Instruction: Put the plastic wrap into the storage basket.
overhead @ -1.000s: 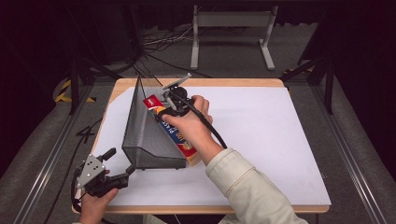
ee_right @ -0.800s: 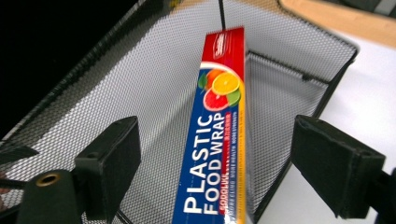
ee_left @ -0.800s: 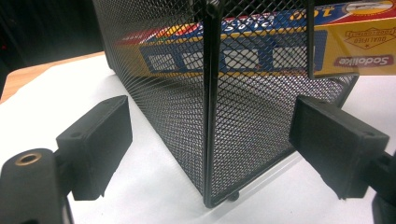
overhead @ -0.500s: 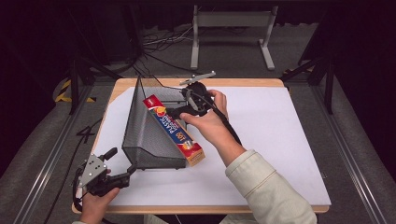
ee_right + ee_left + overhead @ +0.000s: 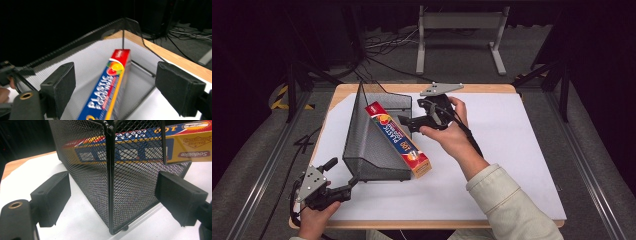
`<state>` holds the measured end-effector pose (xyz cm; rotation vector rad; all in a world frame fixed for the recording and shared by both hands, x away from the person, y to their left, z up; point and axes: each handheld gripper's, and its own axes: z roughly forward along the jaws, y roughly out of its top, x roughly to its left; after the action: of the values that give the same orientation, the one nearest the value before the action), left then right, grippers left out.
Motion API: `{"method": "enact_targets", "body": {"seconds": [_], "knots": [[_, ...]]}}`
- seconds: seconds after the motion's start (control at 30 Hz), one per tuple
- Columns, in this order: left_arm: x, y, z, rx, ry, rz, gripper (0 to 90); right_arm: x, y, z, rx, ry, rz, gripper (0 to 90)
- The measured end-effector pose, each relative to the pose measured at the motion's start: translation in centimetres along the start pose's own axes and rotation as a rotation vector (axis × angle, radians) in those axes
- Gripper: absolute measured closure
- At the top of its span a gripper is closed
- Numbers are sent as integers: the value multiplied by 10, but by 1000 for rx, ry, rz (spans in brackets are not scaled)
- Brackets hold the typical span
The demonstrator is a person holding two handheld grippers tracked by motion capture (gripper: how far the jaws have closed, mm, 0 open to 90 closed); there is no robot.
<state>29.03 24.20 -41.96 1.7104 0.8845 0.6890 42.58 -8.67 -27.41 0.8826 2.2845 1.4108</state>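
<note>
A black mesh basket (image 5: 372, 145) stands at the left of the white table mat (image 5: 517, 150). A long box of plastic food wrap (image 5: 398, 140) lies slanted in it, its near end sticking out of the open side. My right gripper (image 5: 413, 116) is open just right of the box's far end, clear of it. Along its own jaws I see the box (image 5: 112, 82) inside the mesh basket (image 5: 75, 57). My left gripper (image 5: 343, 172) is open at the basket's near left corner. That corner (image 5: 110, 182) stands between its pads (image 5: 51, 197), and the box (image 5: 192, 147) shows behind the mesh.
The mat lies on a wooden table (image 5: 492, 88) whose edges are near on every side. A metal stand (image 5: 459, 30) and cables (image 5: 382, 47) are on the floor behind the table. The right half of the mat is bare.
My right gripper has drawn back to the right, off the box's far end, and the hand no longer covers the box. The box stays slanted in the basket. The left gripper has not moved.
</note>
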Motion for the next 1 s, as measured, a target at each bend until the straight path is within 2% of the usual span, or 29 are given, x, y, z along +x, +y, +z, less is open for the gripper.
{"method": "enact_targets", "body": {"seconds": [0.2, 0.23, 0.33, 0.4, 0.53, 0.6, 0.7, 0.9, 1.0], "knots": [[-1, 0, 2, 6, -7, -2, 143, -21, -16, -22, -7, -15, 2, 165], [-1, 0, 2, 6, -7, -2, 143, -21, -16, -22, -7, -15, 2, 165], [-1, 1, 1, 6, -6, 0, 143, -30, -26, -42, 1, -32, -29, 154], [-1, 1, 2, 8, -6, 0, 143, -36, -32, -54, 10, -40, -31, 150], [-3, 1, 2, 10, -7, 6, 143, -44, -42, -76, -12, -43, -20, 142], [-3, 1, 2, 10, -5, 5, 143, -46, -43, -79, -17, -44, -13, 140], [-3, 1, 2, 14, -2, 3, 143, -53, -51, -95, -33, -38, 0, 133], [-3, 1, 1, 17, -2, 4, 143, -61, -66, -119, -36, -56, -24, 132], [-3, 1, 1, 16, 0, 4, 143, -65, -74, -129, -51, -69, -18, 132]]}}
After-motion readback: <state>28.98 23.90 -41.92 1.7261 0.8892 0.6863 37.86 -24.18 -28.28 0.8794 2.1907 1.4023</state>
